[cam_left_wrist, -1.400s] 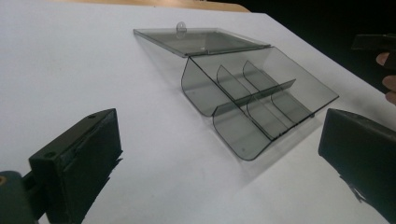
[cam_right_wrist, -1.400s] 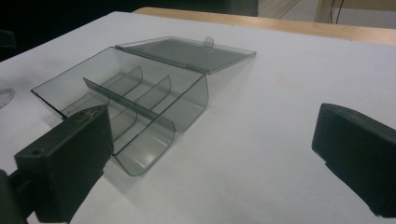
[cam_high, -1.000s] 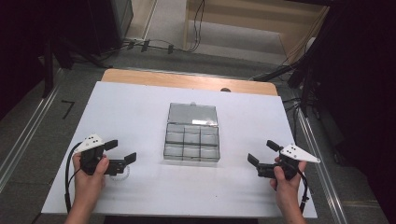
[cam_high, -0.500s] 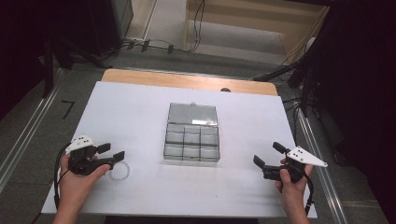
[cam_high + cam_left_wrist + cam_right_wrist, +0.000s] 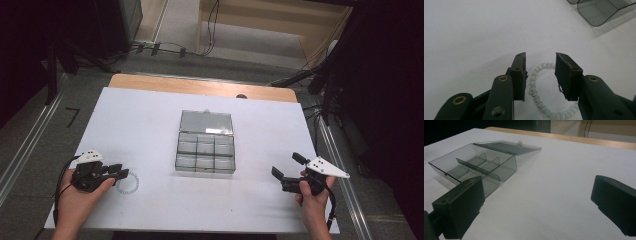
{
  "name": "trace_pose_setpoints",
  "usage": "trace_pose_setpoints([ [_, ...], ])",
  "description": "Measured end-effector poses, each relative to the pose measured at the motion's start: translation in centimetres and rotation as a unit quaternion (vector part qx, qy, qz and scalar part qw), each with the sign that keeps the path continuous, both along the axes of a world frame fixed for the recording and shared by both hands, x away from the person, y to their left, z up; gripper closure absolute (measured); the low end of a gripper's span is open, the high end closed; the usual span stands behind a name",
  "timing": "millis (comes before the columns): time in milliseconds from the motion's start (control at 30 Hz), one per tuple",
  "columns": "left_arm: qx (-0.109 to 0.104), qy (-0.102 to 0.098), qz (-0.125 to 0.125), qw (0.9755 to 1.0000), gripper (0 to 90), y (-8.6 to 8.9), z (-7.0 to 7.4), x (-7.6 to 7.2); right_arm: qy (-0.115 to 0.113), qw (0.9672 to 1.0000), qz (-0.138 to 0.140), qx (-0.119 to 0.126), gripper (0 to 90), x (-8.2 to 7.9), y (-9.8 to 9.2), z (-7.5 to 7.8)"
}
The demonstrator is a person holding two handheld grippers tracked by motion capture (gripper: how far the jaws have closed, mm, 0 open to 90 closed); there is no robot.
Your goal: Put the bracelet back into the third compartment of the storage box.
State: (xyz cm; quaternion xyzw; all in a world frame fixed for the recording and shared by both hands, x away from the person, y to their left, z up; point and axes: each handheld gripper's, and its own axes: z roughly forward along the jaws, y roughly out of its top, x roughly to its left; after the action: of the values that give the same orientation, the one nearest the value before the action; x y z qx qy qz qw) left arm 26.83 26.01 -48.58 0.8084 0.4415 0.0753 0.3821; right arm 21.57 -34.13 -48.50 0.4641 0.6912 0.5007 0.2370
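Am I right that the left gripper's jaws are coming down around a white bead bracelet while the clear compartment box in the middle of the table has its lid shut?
Not quite: the box has its lid folded open, as the high view shows. The left gripper has indeed been closing its jaws around the bracelet.

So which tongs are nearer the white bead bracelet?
Left. The left tongs straddle one side of the bead bracelet, jaws just closing on it, not yet pressing. The right tongs sit across the table beyond the clear box.
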Motion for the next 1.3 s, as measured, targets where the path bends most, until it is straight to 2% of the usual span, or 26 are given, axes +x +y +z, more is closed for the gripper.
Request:
trace_pose_setpoints([
  [200,0.033,0.001,0.011,0.9994,70.8,-0.1,-0.6,-0.5,0.003,1.0,0.001,-0.003,0.0,0.1,-0.1,-0.2],
  [267,0.037,0.005,0.008,0.9993,71.9,-0.3,-0.7,-0.5,0.002,1.0,0.0,-0.001,0.0,0.1,-0.1,-0.2],
  [400,0.06,-0.002,0.006,0.9982,72.9,-0.9,-0.7,-0.6,0.004,1.0,-0.003,-0.002,0.0,0.1,-0.1,-0.2],
  [567,0.108,-0.016,0.001,0.9941,72.7,-1.9,-0.5,-0.9,0.006,1.0,-0.005,0.0,0.0,0.1,-0.1,-0.3],
  [767,0.131,-0.019,0.003,0.9912,78.6,-2.5,-0.4,-1.0,0.005,1.0,-0.003,-0.004,0.0,0.2,0.1,-0.3],
  [833,0.127,-0.015,0.0,0.9919,85.2,-2.6,-0.4,-0.9,0.005,1.0,-0.003,-0.004,0.0,0.2,0.1,-0.3],
  [967,0.123,-0.008,0.008,0.9924,85.8,-2.6,-0.3,-0.9,0.008,0.9999,-0.004,-0.005,0.0,0.2,0.2,-0.4],
  [1100,0.132,-0.011,0.01,0.9911,86.8,-2.9,-0.2,-1.0,0.008,0.9999,-0.003,-0.005,0.0,0.2,0.2,-0.4],
  [1133,0.124,-0.01,0.012,0.9922,86.9,-2.8,-0.3,-0.9,0.009,0.9999,-0.002,-0.004,0.0,0.2,0.2,-0.4],
  [1200,0.082,0.007,0.001,0.9966,87.2,-2.3,-0.4,-0.6,0.008,1.0,-0.002,-0.005,0.0,0.3,0.2,-0.4],
  [1233,0.07,0.012,-0.003,0.9974,87.2,-2.3,-0.5,-0.5,0.008,1.0,-0.002,-0.004,0.0,0.3,0.2,-0.4],
  [1300,0.074,0.009,-0.005,0.9972,87.2,-2.5,-0.4,-0.5,0.006,1.0,-0.001,-0.003,0.0,0.3,0.2,-0.4],
])
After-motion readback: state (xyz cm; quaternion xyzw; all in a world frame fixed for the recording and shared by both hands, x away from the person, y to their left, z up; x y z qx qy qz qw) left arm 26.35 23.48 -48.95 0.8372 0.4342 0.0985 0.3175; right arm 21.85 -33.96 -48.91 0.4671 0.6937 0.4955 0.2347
